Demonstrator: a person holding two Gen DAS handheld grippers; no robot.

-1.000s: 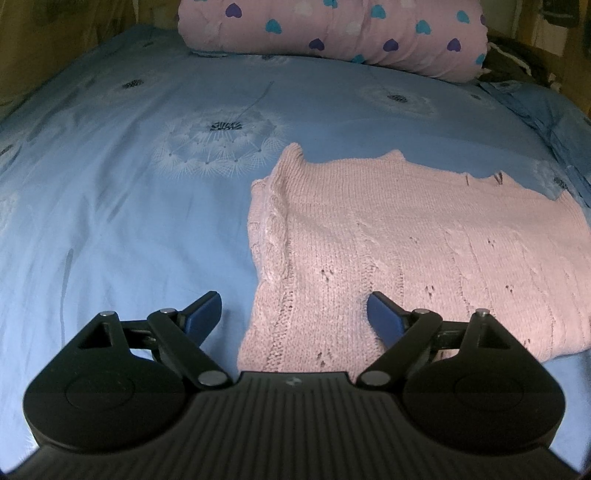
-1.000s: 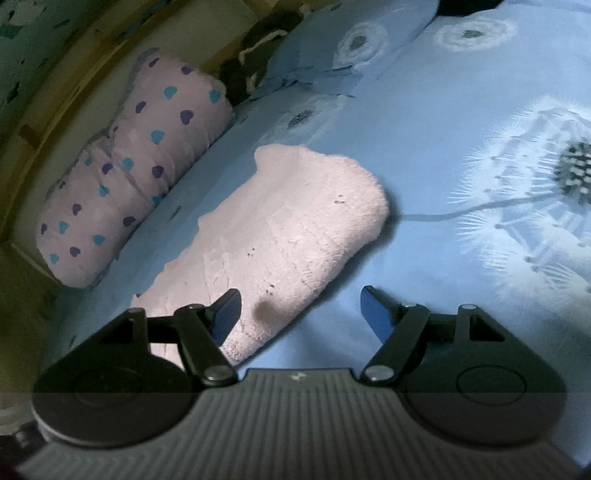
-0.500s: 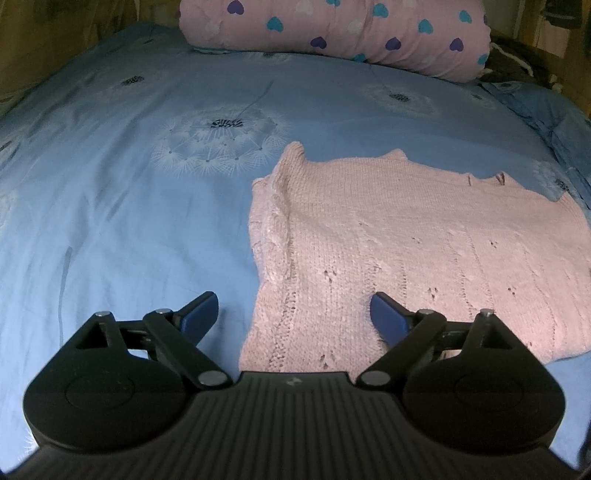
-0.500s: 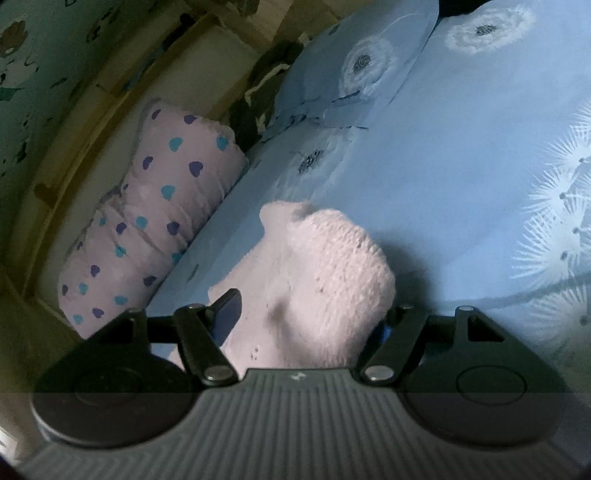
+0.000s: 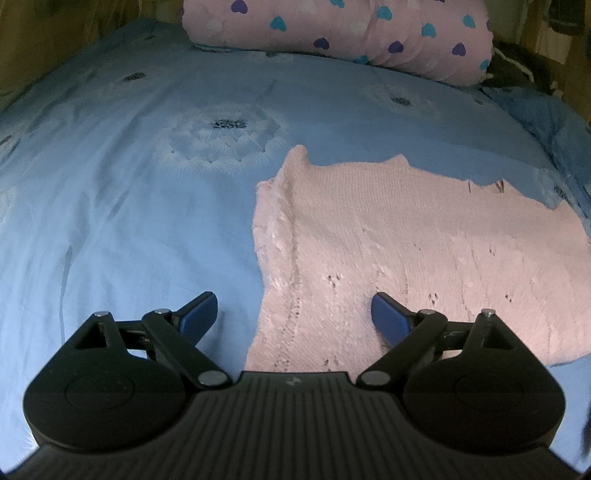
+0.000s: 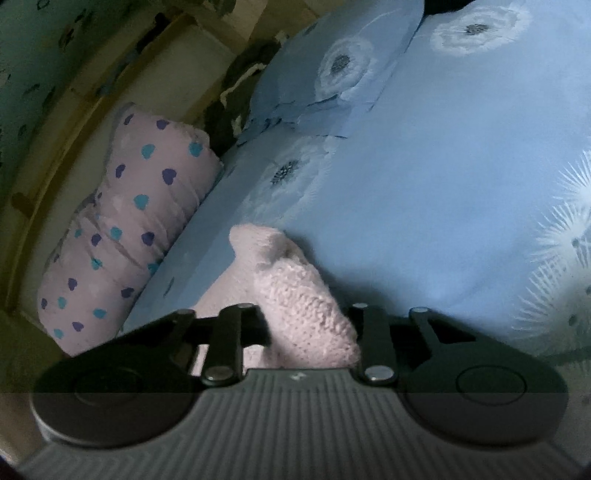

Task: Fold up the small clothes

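A small pink knitted sweater (image 5: 406,243) lies folded flat on the blue bedsheet (image 5: 129,206). My left gripper (image 5: 293,314) is open and hovers over the sweater's near left corner, one blue fingertip (image 5: 199,314) over the sheet and the other over the knit. In the right wrist view my right gripper (image 6: 308,325) is shut on the sweater's end (image 6: 303,306), which bunches up between the jaws; the fingertips are hidden by the knit.
A pink pillow with blue and purple hearts (image 5: 343,33) lies along the far edge of the bed and shows in the right wrist view (image 6: 129,221). A blue pillow (image 6: 332,74) and dark clothing (image 6: 236,107) lie beyond. A wooden wall (image 6: 55,122) borders the bed.
My right gripper moved onto the sweater's end and closed on it, bunching the knit. My left gripper stayed open and nearly still over the near left corner.
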